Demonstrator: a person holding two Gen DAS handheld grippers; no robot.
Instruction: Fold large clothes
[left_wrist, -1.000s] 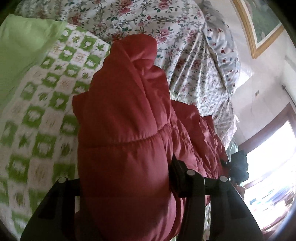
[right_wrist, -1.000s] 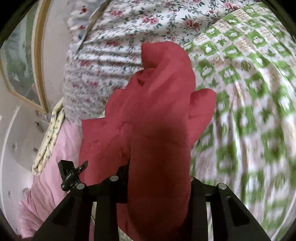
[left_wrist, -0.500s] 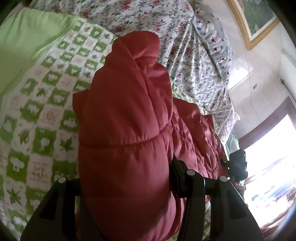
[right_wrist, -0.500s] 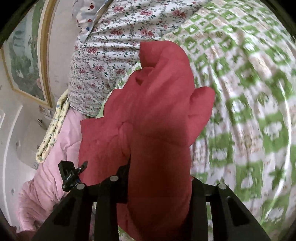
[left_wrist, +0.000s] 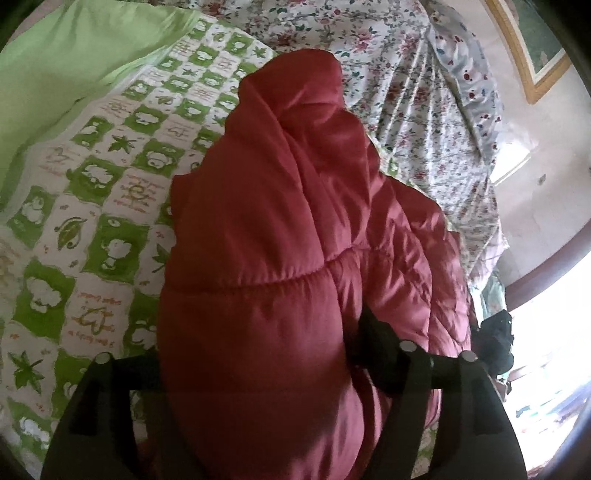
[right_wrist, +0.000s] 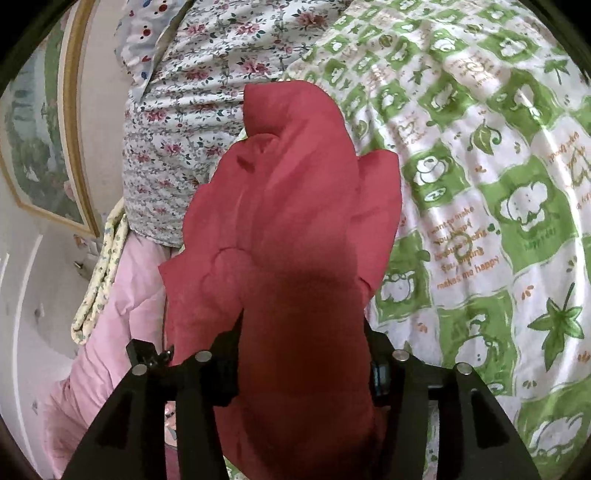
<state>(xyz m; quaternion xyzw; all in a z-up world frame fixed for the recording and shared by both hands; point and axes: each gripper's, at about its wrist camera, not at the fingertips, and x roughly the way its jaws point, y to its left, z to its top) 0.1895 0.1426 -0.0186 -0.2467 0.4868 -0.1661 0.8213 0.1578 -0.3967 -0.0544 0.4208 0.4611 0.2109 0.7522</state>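
Observation:
A red puffer jacket (left_wrist: 280, 236) hangs bunched between both grippers above a bed. My left gripper (left_wrist: 258, 354) is shut on a thick fold of the jacket, which hides its fingertips. My right gripper (right_wrist: 303, 339) is shut on another fold of the same jacket (right_wrist: 295, 206), fingertips hidden too. The jacket stretches from one gripper to the other and the right gripper (left_wrist: 496, 332) shows at its far end in the left wrist view. The left gripper (right_wrist: 147, 354) shows at the jacket's edge in the right wrist view.
A green-and-white checked quilt (left_wrist: 92, 206) (right_wrist: 498, 166) covers the bed below. A floral bedspread (left_wrist: 406, 92) (right_wrist: 192, 110) lies behind it. A light green pillow (left_wrist: 74, 59) is at the left, a pink quilt (right_wrist: 110, 314) by the wall. A framed picture (right_wrist: 40, 147) hangs on the wall.
Both grippers have lowered toward the checked quilt with the jacket held; the quilt looks larger and closer. The grip on the jacket is unchanged.

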